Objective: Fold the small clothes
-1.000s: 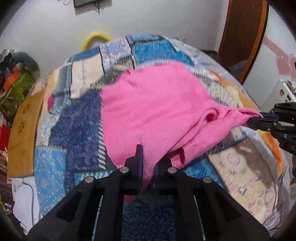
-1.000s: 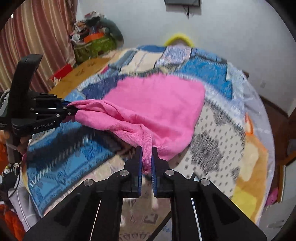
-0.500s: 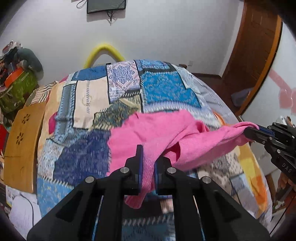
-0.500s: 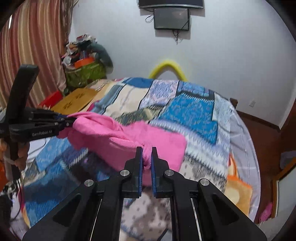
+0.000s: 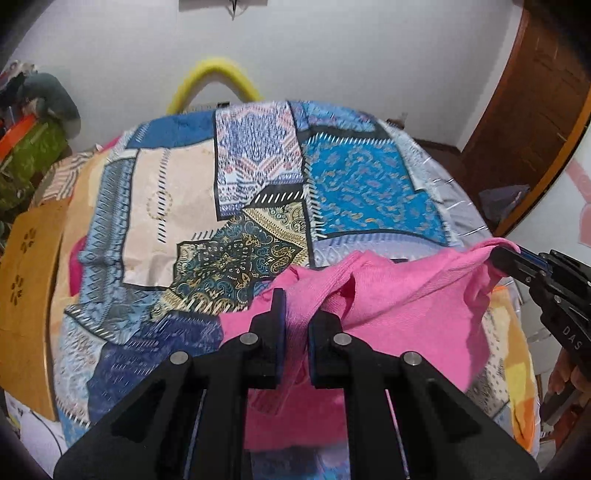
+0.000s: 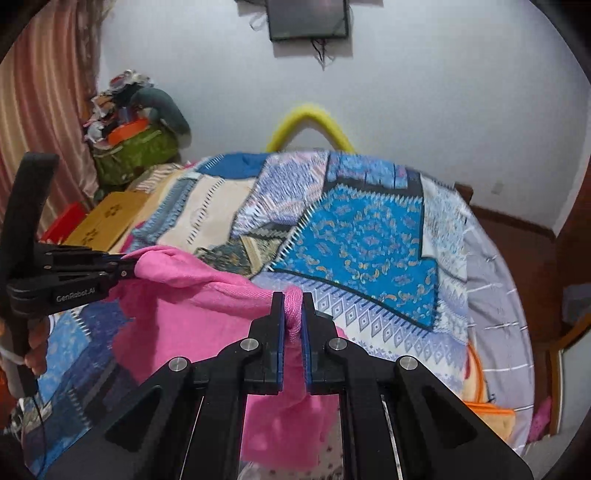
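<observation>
Right wrist view: patchwork bedspread [image 6: 354, 236] under pink garment [image 6: 192, 317], both grippers' fingers [image 6: 277, 314] clamped on it.

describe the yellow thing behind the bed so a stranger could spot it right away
Start at the bed under its patchwork quilt and look past its far edge to the white wall. The yellow arch pokes up there, below the dark screen: the only bright yellow curve around.

A plain bright pink garment [image 5: 399, 310] hangs at lower centre over a patchwork bedspread [image 5: 258, 206] of turquoise paisley, cream, navy and blue-white geometric patches, with a yellow arch [image 5: 214, 79] against the white wall [image 5: 332, 55] above.
</observation>
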`<state>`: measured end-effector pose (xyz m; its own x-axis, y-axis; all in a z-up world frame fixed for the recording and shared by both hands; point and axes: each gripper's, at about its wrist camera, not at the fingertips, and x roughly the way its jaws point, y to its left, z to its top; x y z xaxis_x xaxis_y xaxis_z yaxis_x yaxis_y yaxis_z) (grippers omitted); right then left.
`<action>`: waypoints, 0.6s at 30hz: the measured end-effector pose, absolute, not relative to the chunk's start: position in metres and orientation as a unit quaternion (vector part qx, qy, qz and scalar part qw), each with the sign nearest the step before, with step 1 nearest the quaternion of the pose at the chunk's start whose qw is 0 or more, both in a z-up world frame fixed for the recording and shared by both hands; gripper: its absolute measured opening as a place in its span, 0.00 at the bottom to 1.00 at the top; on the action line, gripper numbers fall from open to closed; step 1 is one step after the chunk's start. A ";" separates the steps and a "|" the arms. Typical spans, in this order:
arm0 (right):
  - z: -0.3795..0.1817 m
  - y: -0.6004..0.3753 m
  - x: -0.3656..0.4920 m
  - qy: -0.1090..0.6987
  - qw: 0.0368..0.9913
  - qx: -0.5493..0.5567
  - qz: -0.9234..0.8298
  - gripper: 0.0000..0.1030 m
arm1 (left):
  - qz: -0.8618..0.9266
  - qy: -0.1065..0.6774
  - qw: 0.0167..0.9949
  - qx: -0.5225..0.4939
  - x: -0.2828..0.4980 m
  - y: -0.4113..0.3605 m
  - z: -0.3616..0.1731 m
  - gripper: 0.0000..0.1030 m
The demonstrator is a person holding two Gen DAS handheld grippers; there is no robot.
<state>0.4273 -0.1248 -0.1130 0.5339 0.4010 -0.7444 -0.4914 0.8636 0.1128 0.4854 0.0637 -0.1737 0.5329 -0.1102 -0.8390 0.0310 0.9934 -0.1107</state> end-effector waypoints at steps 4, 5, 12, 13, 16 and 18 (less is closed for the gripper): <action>-0.142 -0.124 0.451 0.431 0.868 -0.033 0.245 0.07 | -0.038 0.495 0.867 -0.040 0.505 0.067 -0.198 0.09; -0.147 -0.124 0.455 0.432 0.868 -0.031 0.241 0.07 | -0.037 0.499 0.865 -0.041 0.509 0.069 -0.203 0.10; -0.153 -0.132 0.461 0.438 0.868 -0.010 0.232 0.11 | 0.009 0.497 0.867 -0.040 0.515 0.090 -0.211 0.44; -0.150 -0.136 0.460 0.438 0.868 -0.005 0.231 0.19 | 0.013 0.495 0.868 -0.042 0.513 0.093 -0.210 0.49; -0.142 -0.144 0.457 0.434 0.872 0.004 0.229 0.43 | 0.025 0.495 0.867 -0.048 0.503 0.104 -0.205 0.62; -0.137 -0.148 0.453 0.433 0.871 0.004 0.231 0.49 | 0.028 0.496 0.866 -0.053 0.496 0.110 -0.203 0.69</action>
<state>0.4533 -0.1484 -0.1370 0.5182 0.4058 -0.7529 -0.3984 0.8934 0.2074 0.4958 0.1104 -0.2025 0.5063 -0.0041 -0.8624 -0.1020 0.9927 -0.0646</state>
